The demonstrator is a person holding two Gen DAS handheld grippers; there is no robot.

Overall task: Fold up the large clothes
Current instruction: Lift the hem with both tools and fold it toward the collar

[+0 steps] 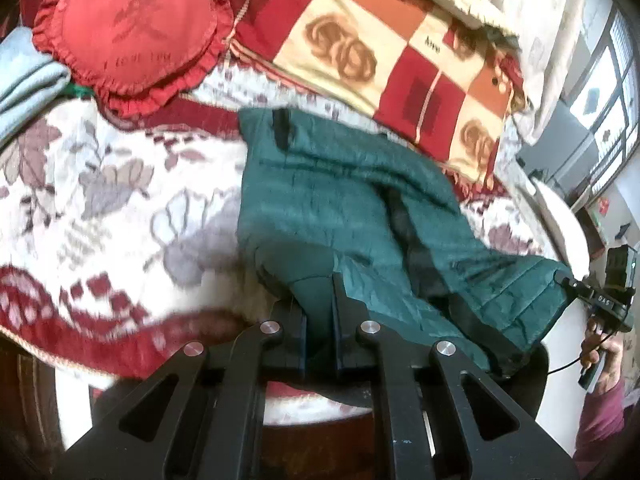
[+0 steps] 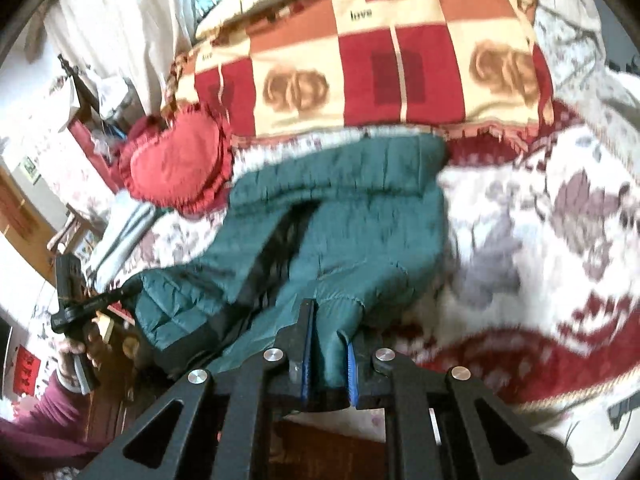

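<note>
bedspread (image 2: 540,220), pillow (image 2: 400,60) reads "love"; jacket (image 2: 360,208) gripped.

Setting: a home bedroom. A bed (image 1: 100,184) is covered with a white and red floral blanket. On it lie a checked pillow (image 1: 360,52) printed "love" and a red heart-shaped cushion (image 1: 132,32). Pale curtains (image 1: 552,20) hang beside a window (image 1: 612,92). Wooden furniture, possibly a door (image 2: 20,216), shows at the blurred edge.

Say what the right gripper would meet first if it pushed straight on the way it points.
The right gripper is already shut on an edge of the green jacket, so more of that jacket comes first. Beyond it lie the floral bedspread and the checked pillow, though depth is hard to judge.
</note>
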